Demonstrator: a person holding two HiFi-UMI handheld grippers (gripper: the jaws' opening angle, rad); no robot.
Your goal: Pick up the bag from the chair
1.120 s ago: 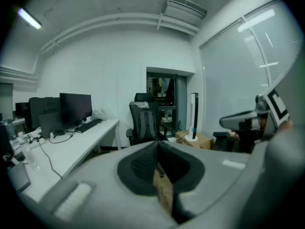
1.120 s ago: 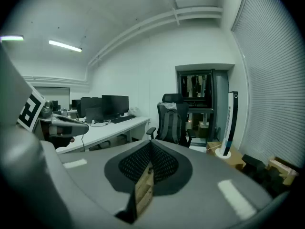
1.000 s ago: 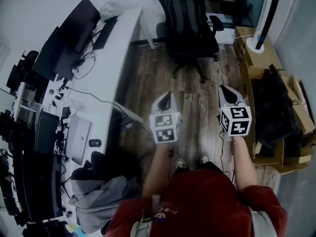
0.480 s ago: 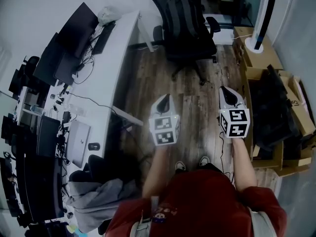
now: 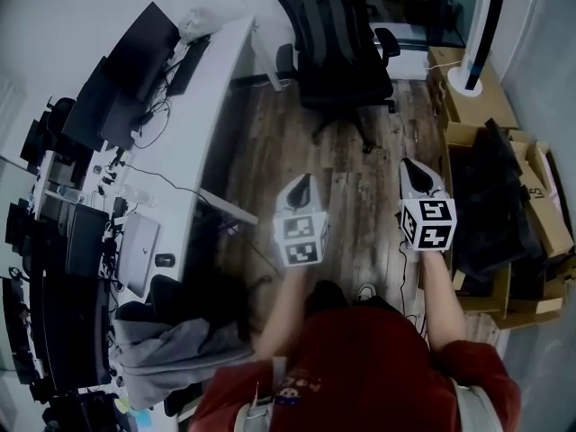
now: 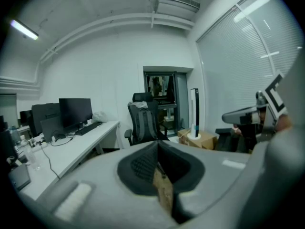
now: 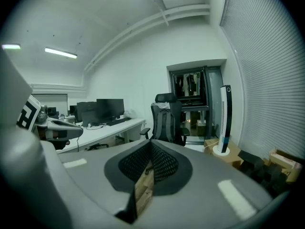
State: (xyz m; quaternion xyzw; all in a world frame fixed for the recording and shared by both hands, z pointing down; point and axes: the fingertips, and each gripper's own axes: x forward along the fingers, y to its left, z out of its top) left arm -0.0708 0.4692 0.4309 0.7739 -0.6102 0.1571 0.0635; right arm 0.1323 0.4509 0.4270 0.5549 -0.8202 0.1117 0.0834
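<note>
1. The bag (image 5: 328,27) is on the black office chair (image 5: 360,86) at the far end of the room. It's well apart from both grippers, with a stretch of wood floor (image 5: 270,156) in between
2. It stands upright against the backrest. The long axis runs up and down along the backrest, top end by the headrest and bottom end on the seat
3. Its broad face points out into the room, toward me. That face has two lighter vertical strips (straps, I think, but I can't swear to it from here)
4. Left gripper (image 5: 301,184): jaws clenched together at the tips with nothing between them. Only a sliver of floor shows through the gap lower down. It's held out over the floor, nose aimed at the chair
5. Right gripper (image 5: 412,166): same deal, pinched closed and empty. It sits beside the left one at about the same reach, and the two are apart, not touching
6. Around the chair: a white desk (image 5: 211,97) with dark monitors (image 5: 135,52) runs down the left side. Cardboard boxes (image 5: 468,106) and a tall tower fan (image 5: 483,21) are off to the chair's right, near the blinds
</note>
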